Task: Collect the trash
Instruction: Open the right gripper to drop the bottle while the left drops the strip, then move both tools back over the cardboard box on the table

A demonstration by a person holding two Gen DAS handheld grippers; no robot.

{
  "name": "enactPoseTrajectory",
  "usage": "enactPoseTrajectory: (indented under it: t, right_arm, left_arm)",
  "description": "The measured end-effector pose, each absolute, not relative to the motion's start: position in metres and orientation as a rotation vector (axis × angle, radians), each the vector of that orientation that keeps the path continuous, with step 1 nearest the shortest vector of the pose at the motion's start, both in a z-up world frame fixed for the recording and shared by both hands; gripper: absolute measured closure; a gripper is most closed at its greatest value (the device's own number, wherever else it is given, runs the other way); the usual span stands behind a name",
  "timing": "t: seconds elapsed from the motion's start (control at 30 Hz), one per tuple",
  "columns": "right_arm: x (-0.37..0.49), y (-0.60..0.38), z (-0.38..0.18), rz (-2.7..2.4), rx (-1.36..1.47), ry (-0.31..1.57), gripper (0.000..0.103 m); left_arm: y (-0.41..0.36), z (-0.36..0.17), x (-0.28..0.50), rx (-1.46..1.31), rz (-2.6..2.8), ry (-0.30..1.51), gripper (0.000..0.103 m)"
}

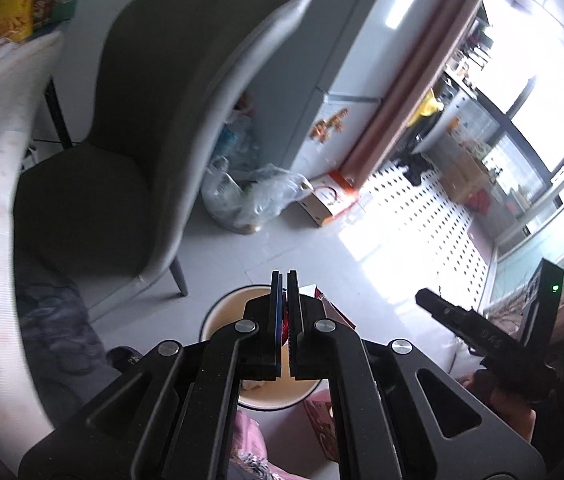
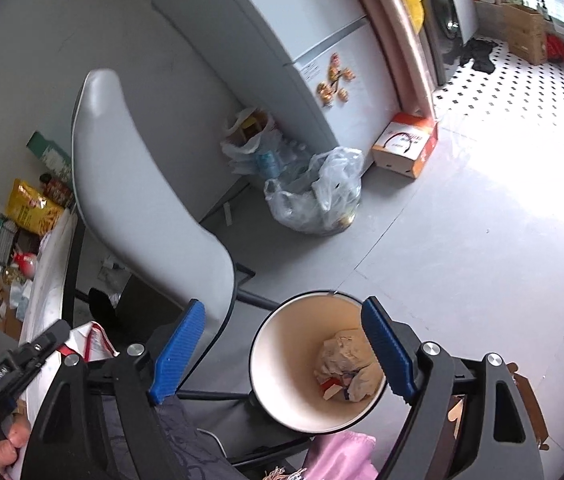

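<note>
While both grippers hung over the waste bin (image 2: 282, 364), its form read plainly: a round bucket, smooth cream inside, with a thin dark line along the rim, standing on pale grey floor tiles (image 2: 461, 248) beside the moulded chair (image 2: 142, 184). That chair had a glossy light-grey shell and, in the left wrist view, a darker matte seat face. At the bin's bottom lay crumpled paper (image 2: 347, 360), tan and creased, with small red and white scraps beside it.

Left gripper (image 1: 285, 280), black with flat parallel fingers, was clenched on a wrapper (image 1: 283, 322): a thin crinkled packet, red with white showing, pinched between the pads directly above the bin's mouth (image 1: 222, 312); its printed side could not be read. Right gripper (image 2: 282, 312), ribbed blue pads (image 2: 180, 354) on black links, stood spread wide with nothing between them, the bin's opening framed in the gap. Beyond the bin, against the white fridge (image 2: 301, 52), sat translucent plastic bags (image 2: 317, 196), wrinkled and full.
</note>
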State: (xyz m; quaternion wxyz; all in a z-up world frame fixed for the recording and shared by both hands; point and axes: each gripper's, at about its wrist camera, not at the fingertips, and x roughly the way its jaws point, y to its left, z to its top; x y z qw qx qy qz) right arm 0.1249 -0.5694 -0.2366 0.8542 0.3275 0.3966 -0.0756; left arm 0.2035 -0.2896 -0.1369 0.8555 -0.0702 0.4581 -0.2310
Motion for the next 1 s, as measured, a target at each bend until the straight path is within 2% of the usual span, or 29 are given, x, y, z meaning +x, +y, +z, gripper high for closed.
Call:
enactPoseTrajectory:
  t: [0.13,0.17,0.2,0.27,0.37,0.47,0.73,1.0]
  right_arm:
    - [0.117,-0.579,-0.233,-0.177,0.701,0.812,0.023]
    - [0.116,-0.581,-0.233,-0.178,0.702,0.810,0.023]
    - [0.115,-0.581,-0.233,-0.180,0.703,0.808,0.023]
    - [0.115,-0.581,-0.232,-0.178,0.707,0.808,0.023]
    - [0.116,-0.578,-0.232,-0.168,0.708,0.807,0.023]
    - [0.118,-0.571,-0.231,-0.149,0.705,0.811,0.023]
    - [0.131,-0.534,-0.207,-0.089,0.632,0.795,0.009]
    - [0.159,-0.481,-0.174,0.017,0.561,0.768,0.008]
  left_arm:
    - [-0.309,-0.146,0.207,-0.134,-0.534,1.006,0.099]
    - [-0.314,-0.149,0.207,-0.125,-0.545,1.017,0.092]
    - [-0.316,-0.151,0.207,-0.113,-0.545,1.026,0.064]
    - [-0.316,-0.150,0.206,-0.130,-0.511,0.999,0.028]
    - [-0.299,-0.143,0.204,-0.155,-0.473,0.965,0.023]
    - [-0.283,-0.134,0.204,-0.154,-0.429,0.943,0.006]
    - [-0.224,-0.106,0.202,-0.201,-0.321,0.911,0.006]
    - [-0.134,-0.075,0.190,-0.281,-0.209,0.813,0.006]
